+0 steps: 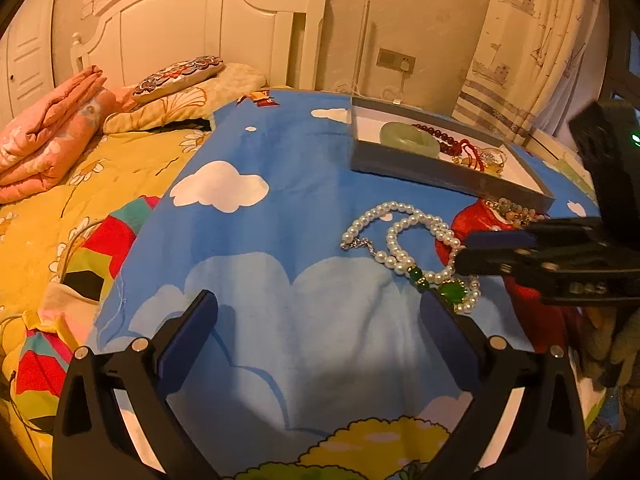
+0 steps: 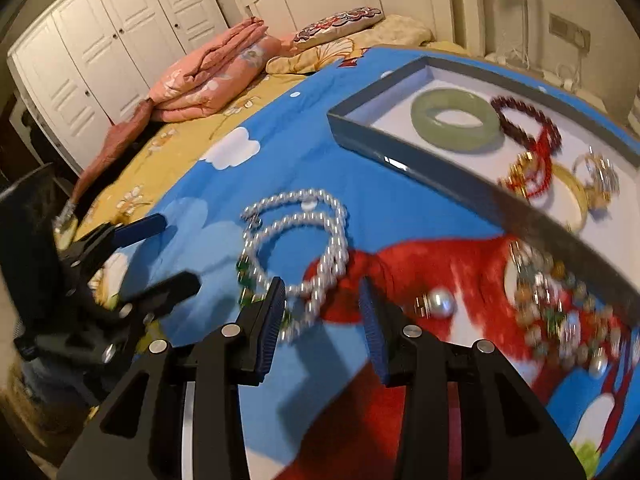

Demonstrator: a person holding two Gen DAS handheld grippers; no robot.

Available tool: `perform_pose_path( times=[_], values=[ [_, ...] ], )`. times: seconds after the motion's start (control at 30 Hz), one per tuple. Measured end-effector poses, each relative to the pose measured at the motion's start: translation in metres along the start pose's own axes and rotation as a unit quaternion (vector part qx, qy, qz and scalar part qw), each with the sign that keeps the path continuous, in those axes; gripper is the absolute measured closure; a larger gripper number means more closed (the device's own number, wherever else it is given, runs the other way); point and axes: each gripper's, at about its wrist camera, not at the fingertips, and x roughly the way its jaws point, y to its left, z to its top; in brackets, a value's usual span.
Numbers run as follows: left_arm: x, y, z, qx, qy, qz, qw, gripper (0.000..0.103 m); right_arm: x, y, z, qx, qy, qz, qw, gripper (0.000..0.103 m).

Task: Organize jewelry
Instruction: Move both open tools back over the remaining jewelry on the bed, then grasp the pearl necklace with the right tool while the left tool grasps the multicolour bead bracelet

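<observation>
A white pearl necklace [image 1: 400, 236] with a green pendant [image 1: 452, 292] lies coiled on the blue cloud-print cloth. My left gripper [image 1: 320, 298] is open wide just in front of it, with nothing between its fingers. My right gripper [image 2: 320, 292] hovers over the necklace [image 2: 304, 236] with its jaws partly apart; a pearl strand shows in the gap, and the pads do not press on it. Behind stands a grey tray [image 2: 360, 136] that holds a jade bangle [image 2: 456, 120], a dark red bead bracelet [image 2: 524, 120] and gold pieces [image 2: 568, 196].
A heap of mixed beads [image 2: 560, 308] and a large pearl piece [image 2: 440, 300] lie on the red print beside the tray's near wall. A folded pink quilt [image 1: 48, 148] and a pillow [image 1: 180, 76] sit at the head of the bed. Curtains [image 1: 532, 48] hang at the right.
</observation>
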Motion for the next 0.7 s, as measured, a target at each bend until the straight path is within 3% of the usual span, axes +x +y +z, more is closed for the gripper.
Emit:
perform_pose_path(
  times=[0.23,0.33,0.4,0.47,0.7],
  values=[
    [-0.004,0.005,-0.002,-0.002,-0.002,0.001,1.0000,0.002,0.020,0.024,0.015,-0.085,0.003,-0.081,0.993,0.072],
    [-0.006,0.011,-0.004,-0.010,-0.002,0.001,0.9999,0.003,0.019,0.032,0.009,-0.108,-0.004,-0.088,0.990,0.086],
    [-0.005,0.012,-0.004,-0.011,-0.001,0.001,0.9999,0.003,0.018,0.037,0.004,-0.119,-0.009,-0.096,0.988,0.089],
    [-0.006,0.011,-0.003,-0.009,-0.001,0.002,1.0000,0.002,0.010,0.039,-0.002,-0.119,-0.020,-0.085,0.989,0.095],
    [-0.010,-0.008,0.006,0.012,-0.008,-0.006,0.9999,0.002,-0.062,0.016,-0.030,-0.071,-0.094,-0.048,0.992,0.095]
  ],
)
